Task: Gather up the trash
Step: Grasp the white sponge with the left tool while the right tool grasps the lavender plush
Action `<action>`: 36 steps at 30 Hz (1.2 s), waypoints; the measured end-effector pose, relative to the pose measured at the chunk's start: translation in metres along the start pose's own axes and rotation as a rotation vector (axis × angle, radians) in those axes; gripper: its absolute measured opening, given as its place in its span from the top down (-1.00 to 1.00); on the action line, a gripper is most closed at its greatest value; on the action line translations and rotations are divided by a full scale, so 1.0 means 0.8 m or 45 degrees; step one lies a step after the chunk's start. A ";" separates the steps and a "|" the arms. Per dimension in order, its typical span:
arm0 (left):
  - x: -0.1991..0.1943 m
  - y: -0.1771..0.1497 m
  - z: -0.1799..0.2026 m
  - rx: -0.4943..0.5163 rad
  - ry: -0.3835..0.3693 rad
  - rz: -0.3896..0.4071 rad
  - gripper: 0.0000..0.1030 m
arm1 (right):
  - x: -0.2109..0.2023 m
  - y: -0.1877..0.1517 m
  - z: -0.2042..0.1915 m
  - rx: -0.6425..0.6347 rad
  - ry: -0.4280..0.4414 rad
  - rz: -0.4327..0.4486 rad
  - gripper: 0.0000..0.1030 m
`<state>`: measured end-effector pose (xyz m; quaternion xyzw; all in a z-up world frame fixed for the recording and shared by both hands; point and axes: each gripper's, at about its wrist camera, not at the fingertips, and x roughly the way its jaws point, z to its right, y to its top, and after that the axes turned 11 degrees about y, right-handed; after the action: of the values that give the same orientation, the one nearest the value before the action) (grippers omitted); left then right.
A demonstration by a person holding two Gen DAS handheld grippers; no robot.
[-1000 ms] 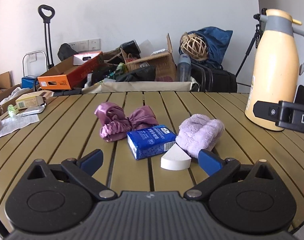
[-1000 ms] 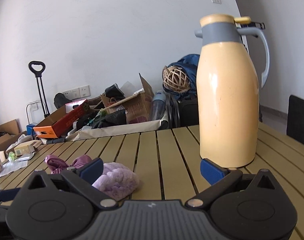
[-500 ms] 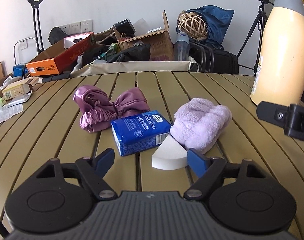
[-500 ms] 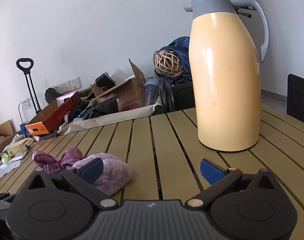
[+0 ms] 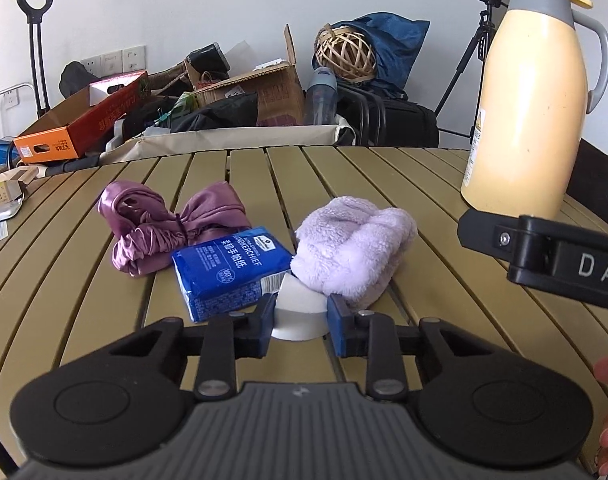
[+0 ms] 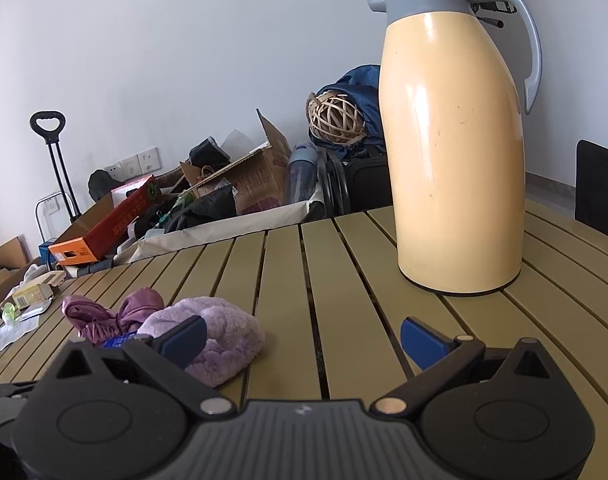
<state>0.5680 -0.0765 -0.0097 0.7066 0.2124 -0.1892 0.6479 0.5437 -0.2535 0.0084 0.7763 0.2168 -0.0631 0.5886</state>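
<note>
A white wedge-shaped sponge (image 5: 298,324) lies on the slatted olive table (image 5: 84,280), touching a blue tissue pack (image 5: 232,268) and a lilac fluffy cloth (image 5: 352,248). My left gripper (image 5: 302,306) is closing its jaws, and the blue pads press on the wedge's two sides. A purple satin scrunchie (image 5: 164,224) lies behind the pack. My right gripper (image 6: 304,340) stands open low over the table with nothing between its fingers; the lilac cloth (image 6: 224,332) sits just beyond its left finger.
A tall cream thermos jug (image 6: 452,160) stands on the table to the right, beyond the right gripper. Boxes, bags and a wicker ball (image 5: 346,54) are piled past the far edge. Paper packets (image 5: 0,196) lie at the table's left. A dark chair back (image 6: 600,188) is at far right.
The left gripper moved forward and down, and its jaws went from wide open to closed around the white wedge. The right gripper dipped slightly and stayed open.
</note>
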 end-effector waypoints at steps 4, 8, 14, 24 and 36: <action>-0.005 0.000 -0.004 -0.008 0.009 0.010 0.50 | -0.001 0.000 0.001 0.004 -0.002 0.004 -1.00; -0.014 0.001 -0.012 -0.021 0.026 0.032 0.50 | 0.002 0.000 0.003 0.033 0.007 0.006 -1.00; -0.036 0.004 -0.030 -0.029 0.070 0.102 0.50 | 0.008 -0.001 -0.007 0.063 0.079 -0.002 -1.00; -0.056 0.012 -0.087 -0.159 0.209 0.157 0.50 | 0.013 0.000 -0.062 -0.018 0.059 0.068 -1.00; -0.058 0.011 -0.141 -0.235 0.277 0.134 0.50 | 0.070 -0.011 -0.122 -0.168 -0.074 -0.077 -1.00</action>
<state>0.5331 0.0327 0.0332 0.6706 0.2606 -0.0571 0.6922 0.5750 -0.1452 0.0096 0.7266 0.2269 -0.0889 0.6424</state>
